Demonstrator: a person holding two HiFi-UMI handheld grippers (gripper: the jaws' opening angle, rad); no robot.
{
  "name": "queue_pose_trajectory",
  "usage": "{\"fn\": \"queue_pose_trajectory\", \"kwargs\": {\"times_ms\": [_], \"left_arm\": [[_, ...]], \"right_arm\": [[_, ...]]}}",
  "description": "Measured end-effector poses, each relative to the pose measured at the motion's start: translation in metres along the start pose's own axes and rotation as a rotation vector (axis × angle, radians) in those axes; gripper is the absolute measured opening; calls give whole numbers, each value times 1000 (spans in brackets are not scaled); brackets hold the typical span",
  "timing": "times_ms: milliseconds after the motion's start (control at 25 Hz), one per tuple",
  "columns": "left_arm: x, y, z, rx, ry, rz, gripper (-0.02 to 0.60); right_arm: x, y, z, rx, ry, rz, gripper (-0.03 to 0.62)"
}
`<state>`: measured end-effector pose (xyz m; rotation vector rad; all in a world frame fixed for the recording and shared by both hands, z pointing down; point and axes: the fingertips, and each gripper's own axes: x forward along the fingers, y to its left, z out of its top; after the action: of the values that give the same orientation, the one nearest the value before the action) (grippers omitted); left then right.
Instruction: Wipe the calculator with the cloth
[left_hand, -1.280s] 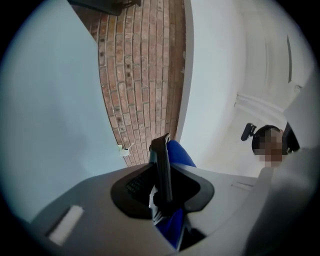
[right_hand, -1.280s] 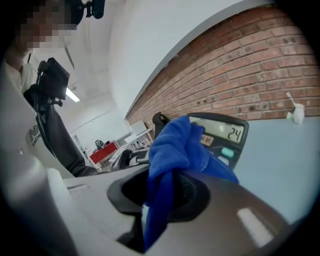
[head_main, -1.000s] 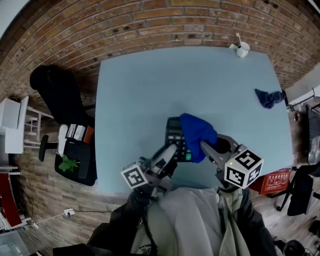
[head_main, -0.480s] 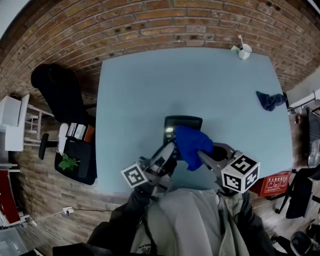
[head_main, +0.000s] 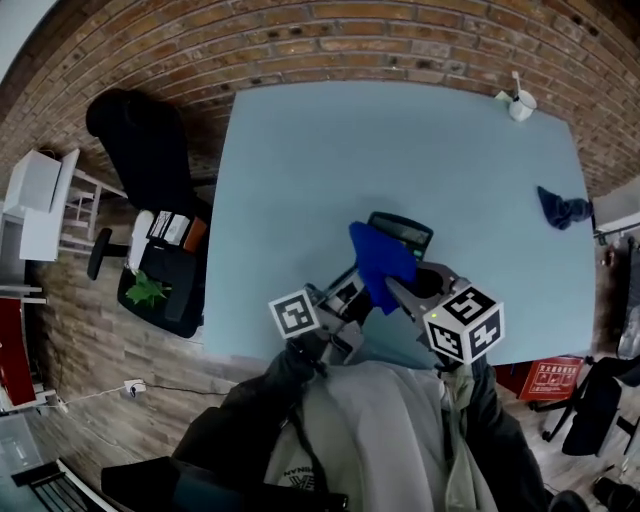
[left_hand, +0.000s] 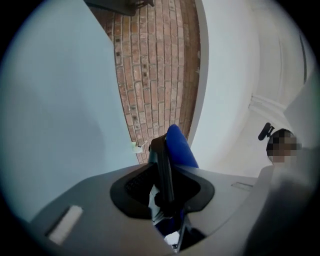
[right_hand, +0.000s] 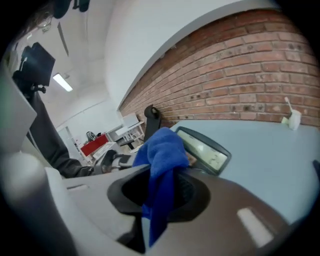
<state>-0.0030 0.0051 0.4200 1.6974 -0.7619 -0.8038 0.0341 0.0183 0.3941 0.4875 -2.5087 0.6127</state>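
Pale blue tabletop (head_main: 300, 180) below brick wall. Left gripper (head_main: 350, 292) clamped on edge of black desk calculator (head_main: 405, 232), held tilted near front edge. Right gripper (head_main: 398, 292) pinching bright blue cloth (head_main: 378, 262), dragged off display toward keys since a second ago. Display bare now; wiping probably mid-stroke.

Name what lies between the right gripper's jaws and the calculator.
The blue cloth, clamped in the right gripper, bunches up in front of the calculator; the right gripper view shows it.
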Motion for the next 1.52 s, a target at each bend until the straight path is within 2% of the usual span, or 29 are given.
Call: {"fn": "queue_pose_trajectory", "kwargs": {"times_ms": [200,360,520,640,760,800,840,920,1000,1080,1200,1360,1440,1520], "left_arm": [[-17,30,8,-17,-20,87,97],[-17,55,18,-67,-56,117,92],[-12,85,23,21,-17,222,92],[-14,106,18,51,29,324,94],[-18,115,11,84,75,384,69],[-18,116,7,104,107,397,82],[-18,115,1,127,149,409,138],[-20,112,-6,155,227,429,347],[-26,110,-8,181,265,449,356],[-35,109,-9,223,288,484,392],[-50,108,-8,303,336,546,425],[-73,106,-13,398,434,633,454],[-85,101,-10,399,414,647,454],[-97,95,-2,366,345,643,454]], "right_arm": [[0,-60,-54,184,55,-112,81],[-2,-61,-101,276,100,-127,81],[3,-54,-118,365,56,-102,81],[10,-54,-127,379,54,-107,81],[12,-62,-136,378,54,-151,81],[10,-67,-139,375,47,-185,81],[6,-72,-141,366,32,-226,81],[2,-83,-142,330,-1,-310,81],[0,-92,-145,290,-11,-390,83],[-2,-99,-151,272,2,-452,88],[-2,-103,-159,270,35,-478,101],[-14,-116,-157,172,65,-580,150],[-27,-124,-153,142,51,-633,173],[-41,-133,-155,147,45,-667,175]]}}
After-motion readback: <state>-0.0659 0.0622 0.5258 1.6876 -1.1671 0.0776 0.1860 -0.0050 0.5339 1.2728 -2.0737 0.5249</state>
